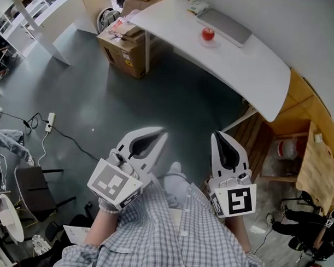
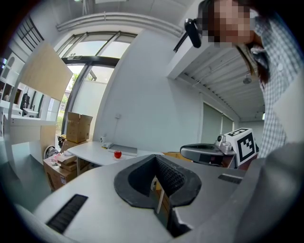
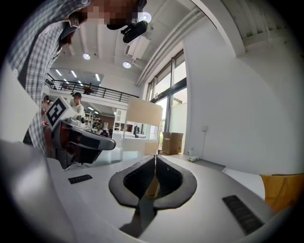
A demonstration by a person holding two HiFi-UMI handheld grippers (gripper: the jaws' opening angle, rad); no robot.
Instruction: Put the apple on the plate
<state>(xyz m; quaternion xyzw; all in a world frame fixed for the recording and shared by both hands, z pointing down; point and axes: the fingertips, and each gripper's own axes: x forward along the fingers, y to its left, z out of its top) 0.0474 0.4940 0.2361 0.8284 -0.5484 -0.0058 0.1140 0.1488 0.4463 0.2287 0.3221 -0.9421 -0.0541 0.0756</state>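
We stand well back from the white table (image 1: 257,62), which runs along the wall with a cardboard box (image 1: 126,49) at one end. With nothing in reach, we judge the tools are simply being carried, low against our shirt (image 1: 174,234). The left gripper (image 1: 160,136) and right gripper (image 1: 218,136) both have their jaws pressed together on nothing. The apple (image 1: 207,33) sits on the tabletop beside a grey laptop (image 1: 225,26); we cannot make out a plate.

A curved white desk (image 1: 251,62) stood well ahead of the left claw (image 1: 160,135), against a pale wall (image 1: 302,22). Cardboard boxes (image 1: 126,49) sat beside it on the dark grey floor (image 1: 179,98). Tall windows (image 2: 88,90) gave daylight.
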